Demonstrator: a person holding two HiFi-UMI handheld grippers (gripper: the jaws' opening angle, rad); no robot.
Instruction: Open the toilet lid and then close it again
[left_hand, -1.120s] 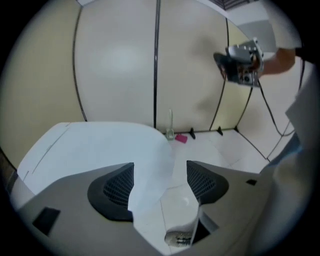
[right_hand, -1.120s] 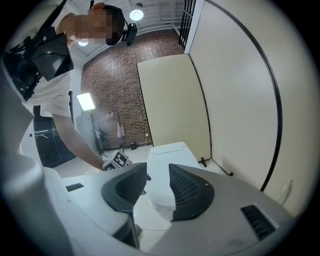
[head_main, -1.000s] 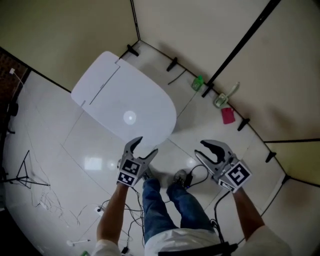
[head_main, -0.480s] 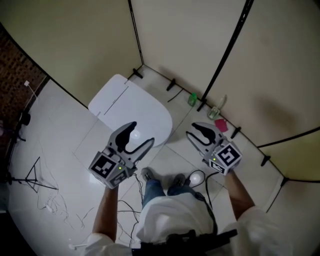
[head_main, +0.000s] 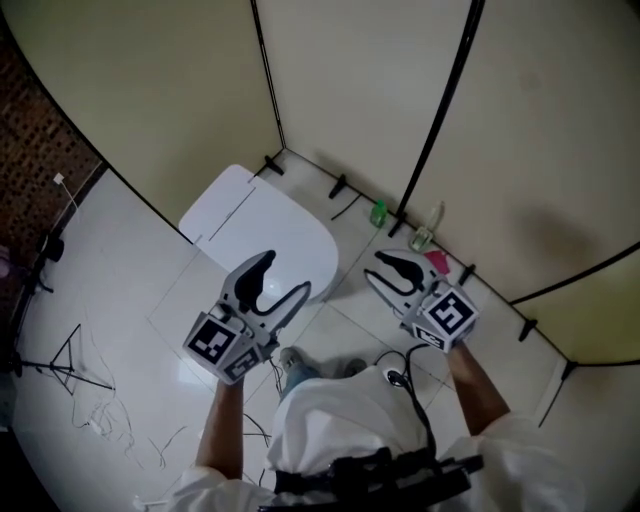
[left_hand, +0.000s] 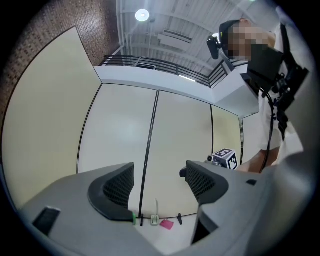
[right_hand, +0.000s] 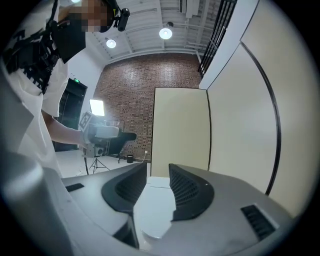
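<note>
Cream partition panels (head_main: 360, 90) with black frames enclose a glossy white tiled floor (head_main: 120, 330). A brick wall (head_main: 40, 130) stands at the left. The white toilet with its lid down (head_main: 265, 225) sits in the far corner. To its right stand a small green bottle (head_main: 378, 213) and a clear bottle (head_main: 424, 235), contents unclear. The left tool (head_main: 285, 273) gapes wide and empty. The right tool (head_main: 372, 265) is barely parted, gripping nothing.

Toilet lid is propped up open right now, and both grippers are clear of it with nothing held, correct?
Not quite. The toilet lid is down and shut, not propped up; the head view shows it lying flat. The rest holds: the left gripper and the right gripper are both clear of it with nothing held.
</note>
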